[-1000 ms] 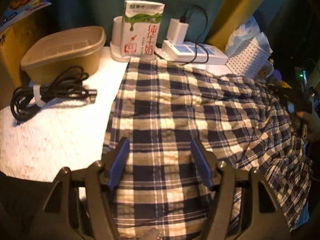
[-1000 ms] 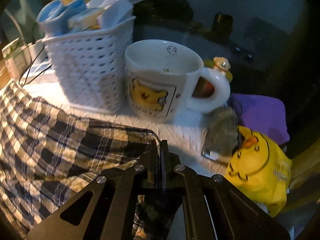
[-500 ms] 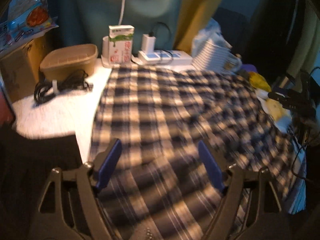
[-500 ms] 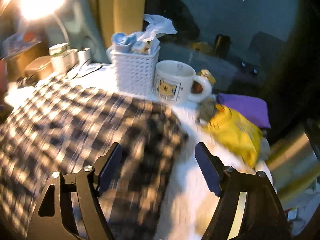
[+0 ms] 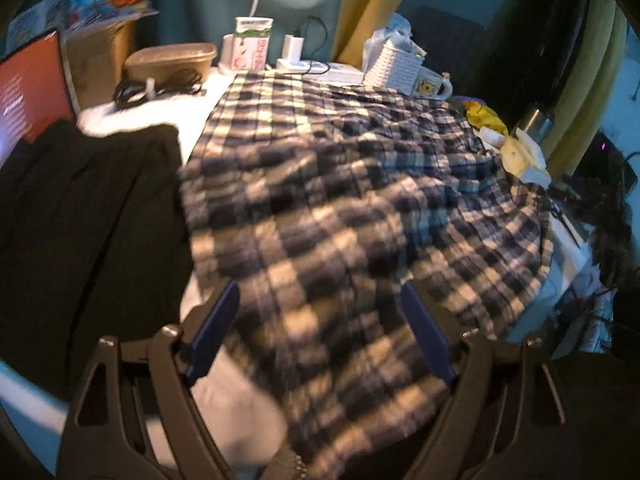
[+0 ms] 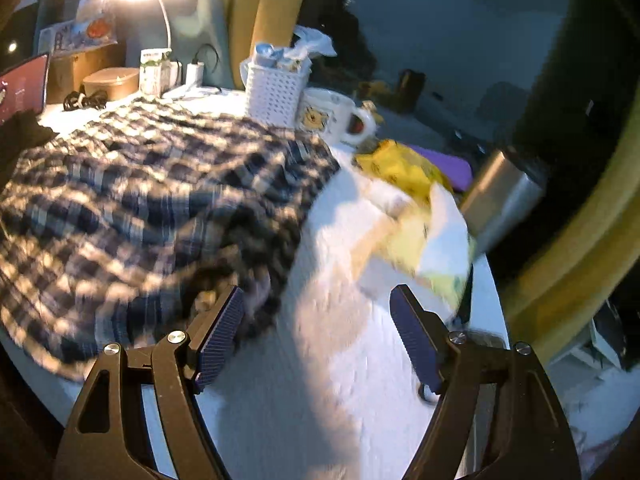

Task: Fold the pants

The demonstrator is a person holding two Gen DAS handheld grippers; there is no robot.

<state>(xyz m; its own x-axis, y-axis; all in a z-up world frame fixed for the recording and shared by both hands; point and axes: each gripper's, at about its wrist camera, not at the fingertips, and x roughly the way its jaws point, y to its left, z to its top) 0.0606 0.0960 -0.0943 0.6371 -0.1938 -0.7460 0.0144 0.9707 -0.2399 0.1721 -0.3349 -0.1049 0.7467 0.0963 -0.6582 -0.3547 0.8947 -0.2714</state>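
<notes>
Both grippers have pulled back and up since one second ago, and the right gripper [image 6: 316, 332], which then was pinched on the edge of the pants [image 5: 340, 200], now has its jaws spread wide with nothing between them. It hangs over the white table [image 6: 320, 360], just beside the right edge of the pants [image 6: 160, 200]. The left gripper [image 5: 320, 328] is also spread wide and holds nothing; it hangs above the near end of the plaid cloth, and from this view one cannot tell if the fingers touch it. The pants lie spread flat over the middle of the table [image 5: 192, 120], and their near end reaches to the front edge. A black cloth [image 5: 80, 220] lies just beside the pants on the left. Behind the pants stand a milk carton [image 5: 253, 42], a brown bowl [image 5: 170, 60] with a black cable [image 5: 160, 84] before it, a white basket [image 6: 276, 92] and a mug [image 6: 332, 114]. A yellow bag [image 6: 404, 168] lies near the right corner of the pants. Both views are blurred at the near side.
</notes>
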